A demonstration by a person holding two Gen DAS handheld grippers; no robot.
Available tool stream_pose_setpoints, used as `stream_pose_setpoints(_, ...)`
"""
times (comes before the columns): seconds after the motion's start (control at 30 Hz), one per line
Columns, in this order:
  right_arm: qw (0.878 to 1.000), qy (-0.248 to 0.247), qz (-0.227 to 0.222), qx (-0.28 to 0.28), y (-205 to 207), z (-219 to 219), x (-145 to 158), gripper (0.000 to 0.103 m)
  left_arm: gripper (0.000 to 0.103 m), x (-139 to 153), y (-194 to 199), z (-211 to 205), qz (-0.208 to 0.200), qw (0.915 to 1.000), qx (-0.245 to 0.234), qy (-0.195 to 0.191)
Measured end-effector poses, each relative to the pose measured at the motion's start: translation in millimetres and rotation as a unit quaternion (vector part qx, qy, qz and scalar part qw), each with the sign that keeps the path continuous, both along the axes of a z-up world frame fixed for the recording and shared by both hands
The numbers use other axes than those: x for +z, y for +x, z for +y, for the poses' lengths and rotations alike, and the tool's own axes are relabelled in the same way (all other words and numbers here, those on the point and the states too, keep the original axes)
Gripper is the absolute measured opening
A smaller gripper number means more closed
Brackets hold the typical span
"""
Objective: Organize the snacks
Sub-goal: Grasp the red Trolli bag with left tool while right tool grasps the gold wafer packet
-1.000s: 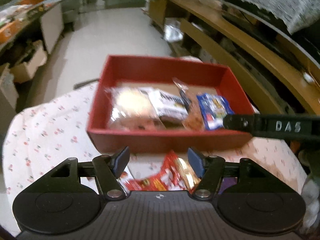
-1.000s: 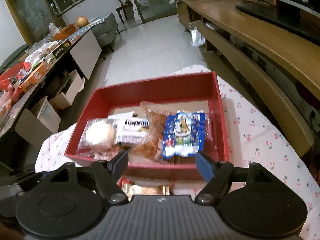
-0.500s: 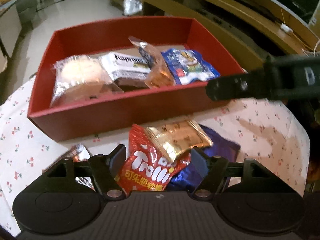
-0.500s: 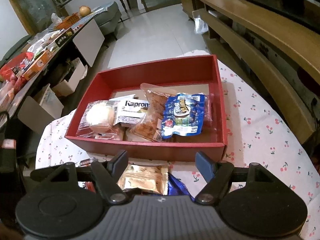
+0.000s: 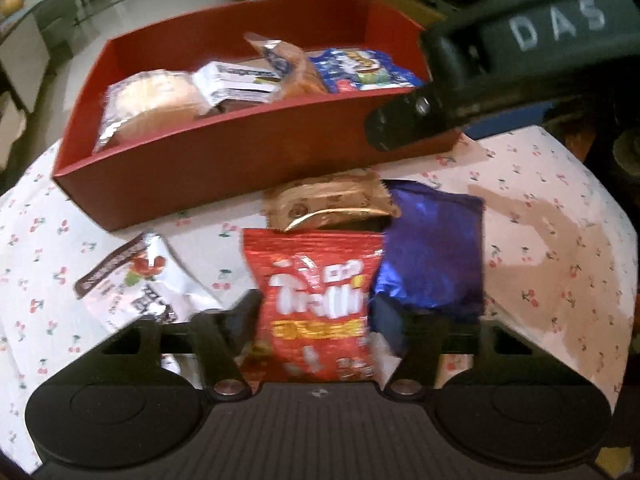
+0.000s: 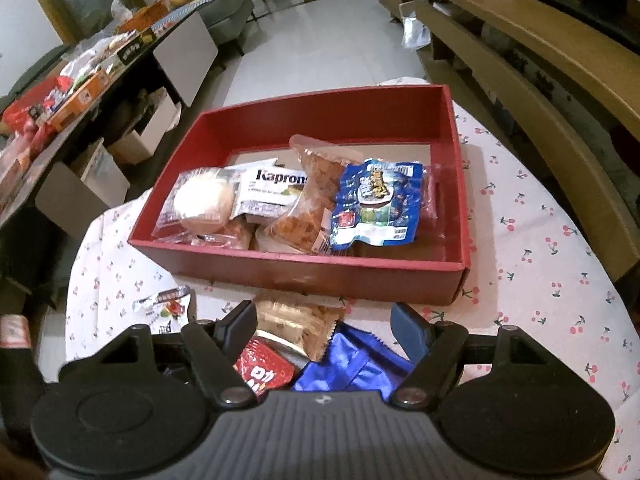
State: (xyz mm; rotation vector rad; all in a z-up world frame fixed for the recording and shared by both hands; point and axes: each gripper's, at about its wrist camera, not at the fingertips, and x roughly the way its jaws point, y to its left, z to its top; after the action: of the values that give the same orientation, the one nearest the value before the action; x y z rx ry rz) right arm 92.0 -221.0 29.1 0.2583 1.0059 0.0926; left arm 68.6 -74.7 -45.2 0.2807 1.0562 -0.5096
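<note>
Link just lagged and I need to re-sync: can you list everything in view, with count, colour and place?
Box: one, red, on the cherry-print tablecloth.
Snacks inside the box: about four, bun pack, white Kapron pack, orange crisps, blue pack.
Trolli bag: one, red, in front of the box.
Gold pack: one, behind the Trolli bag.
Blue foil pack: one, beside it.
White wrapper: one, left of the bags.
Left gripper: closing around the Trolli bag.
Right gripper: open above the loose packs.

Motion blur smears the red Trolli bag point(image 5: 316, 308) between the closing left tongs point(image 5: 314, 312).
</note>
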Motion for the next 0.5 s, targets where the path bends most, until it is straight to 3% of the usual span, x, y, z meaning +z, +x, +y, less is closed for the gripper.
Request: stream_pose_setpoints(0.5,0.999,-0.007,0.013,0.040,29.2,17.3,-25.4,0.080,0.058,10.0,-36.1,39.8,0.041,0.9975,0.049,-0.031)
